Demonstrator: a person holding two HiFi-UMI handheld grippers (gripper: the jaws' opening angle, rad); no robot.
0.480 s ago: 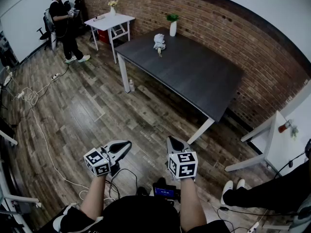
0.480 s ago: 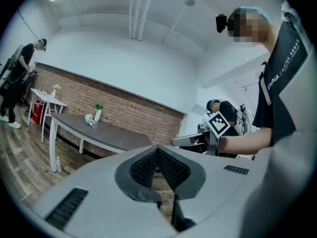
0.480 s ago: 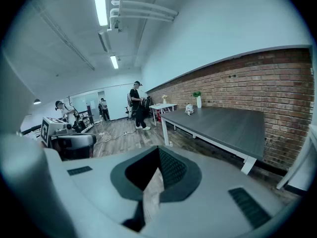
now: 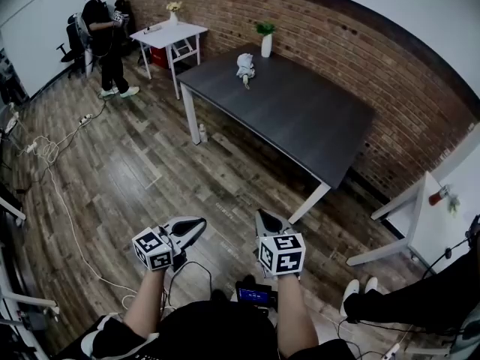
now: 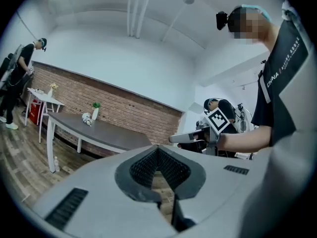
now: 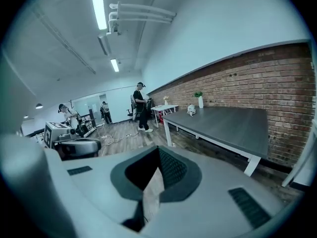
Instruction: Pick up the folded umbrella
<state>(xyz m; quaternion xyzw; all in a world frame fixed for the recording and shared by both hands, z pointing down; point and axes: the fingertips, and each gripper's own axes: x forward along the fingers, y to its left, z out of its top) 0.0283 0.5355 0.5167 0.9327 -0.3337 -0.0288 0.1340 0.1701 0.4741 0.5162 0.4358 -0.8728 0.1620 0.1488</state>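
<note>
The folded umbrella (image 4: 245, 64) is a small pale bundle lying near the far left end of a dark table (image 4: 300, 118). It also shows in the left gripper view (image 5: 86, 118) and the right gripper view (image 6: 190, 110). Both grippers are held low over the wooden floor, far short of the table. My left gripper (image 4: 196, 224) (image 5: 158, 150) has its jaws together with nothing between them. My right gripper (image 4: 264, 217) (image 6: 158, 152) is likewise shut and empty, pointing towards the table.
A white vase with a plant (image 4: 266, 42) stands behind the umbrella. A small white table (image 4: 169, 32) and a standing person (image 4: 105, 43) are at the far left. Cables (image 4: 52, 156) trail over the floor. Another white table (image 4: 420, 223) and someone's legs (image 4: 405, 298) are on the right.
The person at the far left has turned slightly. Both grippers stay almost where they were.
</note>
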